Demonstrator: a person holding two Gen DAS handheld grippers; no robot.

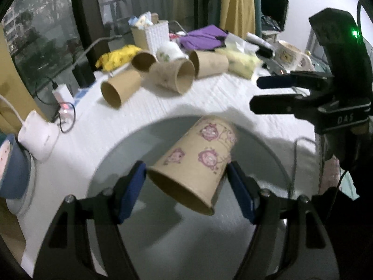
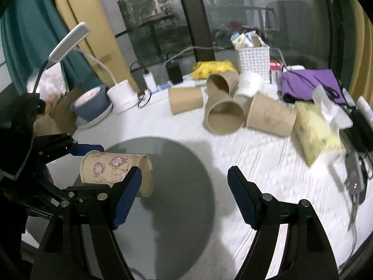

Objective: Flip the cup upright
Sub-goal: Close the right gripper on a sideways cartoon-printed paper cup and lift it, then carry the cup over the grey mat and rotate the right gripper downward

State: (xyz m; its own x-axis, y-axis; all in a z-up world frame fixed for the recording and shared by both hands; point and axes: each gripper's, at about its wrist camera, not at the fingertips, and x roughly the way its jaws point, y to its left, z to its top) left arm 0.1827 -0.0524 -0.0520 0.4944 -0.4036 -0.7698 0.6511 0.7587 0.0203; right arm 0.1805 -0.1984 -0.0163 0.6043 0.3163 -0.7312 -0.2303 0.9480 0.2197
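Left gripper (image 1: 186, 182) fingers are pinching the paper cup (image 1: 198, 163) sideways over the grey mat (image 1: 256, 144), probably mid-turn to stand it up. Right gripper (image 2: 184, 196) waits beside, fingers apart, holding nothing.

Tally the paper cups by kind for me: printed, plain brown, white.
Printed with pink cartoons, gripped in the left tongs: 1
Plain brown, lying on their sides: 4
White, lying among the brown ones: 1
Total: 6
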